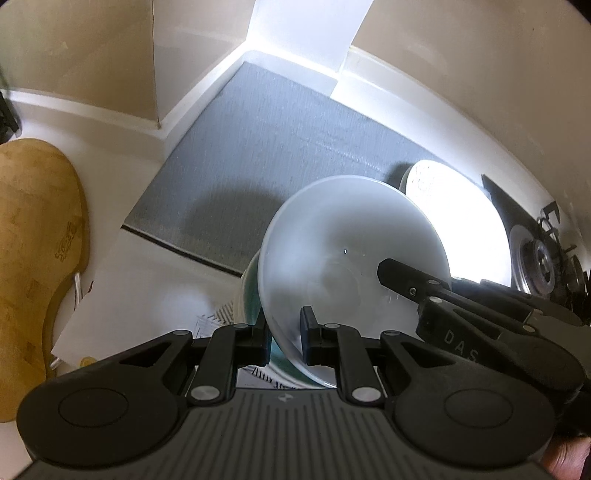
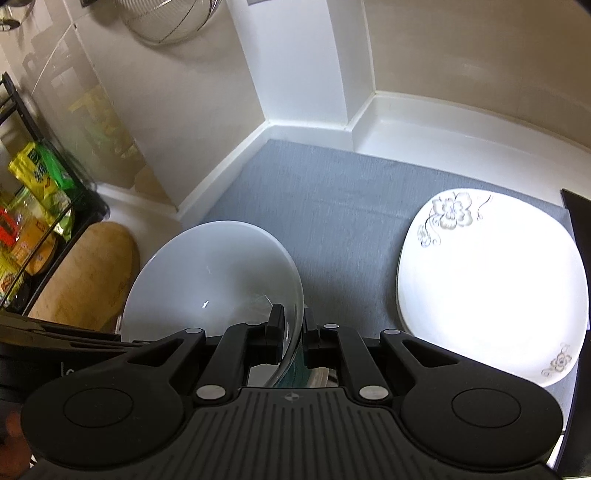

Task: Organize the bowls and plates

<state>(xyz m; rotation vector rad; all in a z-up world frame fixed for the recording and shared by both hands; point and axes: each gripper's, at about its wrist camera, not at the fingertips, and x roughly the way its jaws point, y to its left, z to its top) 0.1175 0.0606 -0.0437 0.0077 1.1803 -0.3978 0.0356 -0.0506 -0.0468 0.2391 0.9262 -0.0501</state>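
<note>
A white bowl (image 1: 347,254) (image 2: 210,277) hangs tilted between both grippers, above the near edge of a grey mat (image 1: 258,147). My left gripper (image 1: 284,338) is shut on the bowl's near rim, one pad inside and one outside. On the opposite rim my right gripper (image 2: 293,334) is shut the same way; the left wrist view shows it reaching in from the right. A teal-lined bowl (image 1: 253,295) (image 2: 295,369) sits nested under the white one. A stack of white square plates (image 2: 491,284) with a flower print lies on the mat to the right.
A wooden cutting board (image 1: 33,258) (image 2: 81,280) lies on the white counter at the left. A black rack (image 2: 48,206) of packets and bottles stands behind it. A wire colander (image 2: 166,18) hangs on the wall. A white pillar (image 2: 295,74) juts out behind the mat.
</note>
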